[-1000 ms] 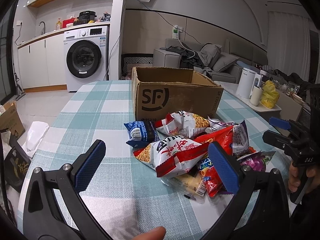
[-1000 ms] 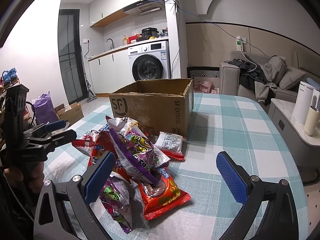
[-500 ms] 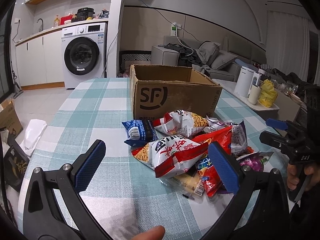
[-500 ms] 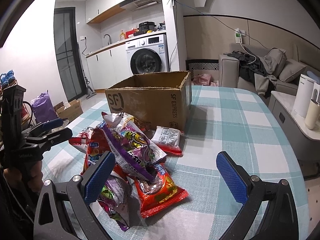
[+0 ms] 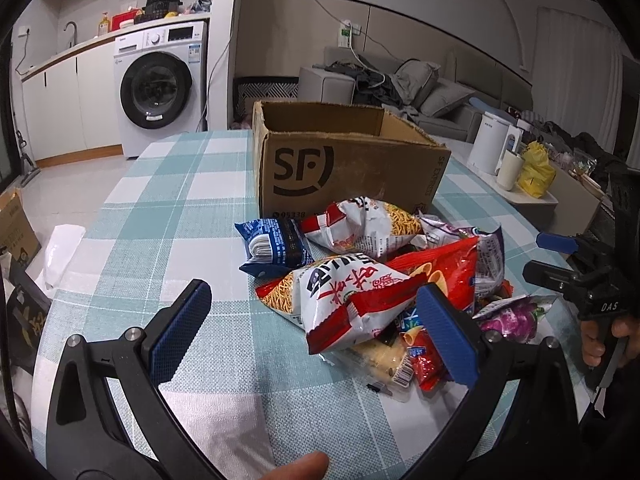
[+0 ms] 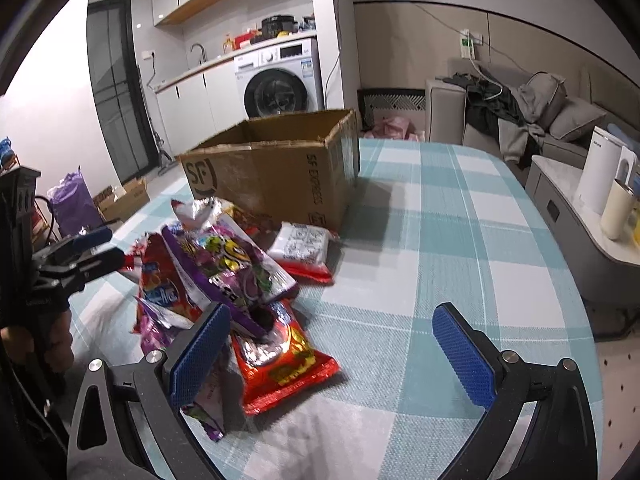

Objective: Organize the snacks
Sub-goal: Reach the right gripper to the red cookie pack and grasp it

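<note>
A: change vs a second back? both cams pushed in closer, cardboard box (image 5: 352,172) and snack pile (image 5: 376,284) look bigger. nothing picked up, task barely begun I'd say

B: fingers?

A: left gripper (image 5: 316,330) spread wide, empty, noodle bag (image 5: 344,300) sits between its pads. right gripper (image 6: 334,354) also wide, empty, its left pad over the red packet (image 6: 284,360)

B: where's the stuff?

A: pile on checked tablecloth (image 5: 168,216), just in front of the box, box top open

B: room?

A: bare cloth left of the pile and right of the box. table edge near right gripper, kettle (image 6: 600,172) off on side cabinet, well apart
</note>
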Demonstrator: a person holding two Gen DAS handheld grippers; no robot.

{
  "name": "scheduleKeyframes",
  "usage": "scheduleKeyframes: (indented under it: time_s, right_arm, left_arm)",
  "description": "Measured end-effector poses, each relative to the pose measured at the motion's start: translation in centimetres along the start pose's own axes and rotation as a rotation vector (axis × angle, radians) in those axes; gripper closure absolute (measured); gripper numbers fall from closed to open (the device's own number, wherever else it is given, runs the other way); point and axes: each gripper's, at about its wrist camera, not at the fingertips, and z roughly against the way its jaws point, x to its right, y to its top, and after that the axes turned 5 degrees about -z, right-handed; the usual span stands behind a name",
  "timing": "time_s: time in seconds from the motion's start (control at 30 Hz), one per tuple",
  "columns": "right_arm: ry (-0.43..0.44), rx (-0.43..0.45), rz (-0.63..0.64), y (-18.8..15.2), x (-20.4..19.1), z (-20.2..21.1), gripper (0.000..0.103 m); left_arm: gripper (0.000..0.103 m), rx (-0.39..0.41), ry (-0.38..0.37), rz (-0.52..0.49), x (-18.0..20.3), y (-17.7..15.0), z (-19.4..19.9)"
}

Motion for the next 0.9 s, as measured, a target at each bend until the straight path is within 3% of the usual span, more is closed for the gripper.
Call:
scheduleKeyframes:
  time_s: [0.27,0.9]
  right_arm:
    - [0.023,-0.064,0.009,-0.4,0.3,-1.1,0.0]
    - [0.107,-0.219,0.12,-0.9,-1.2,-4.5,0.001]
  left_arm:
    - [0.001,-0.041,-0.052,0.025,-0.1,0.7,-1.4]
    - [0.001,-0.104,-0.092,0.014,0.7,2.0,-4.8]
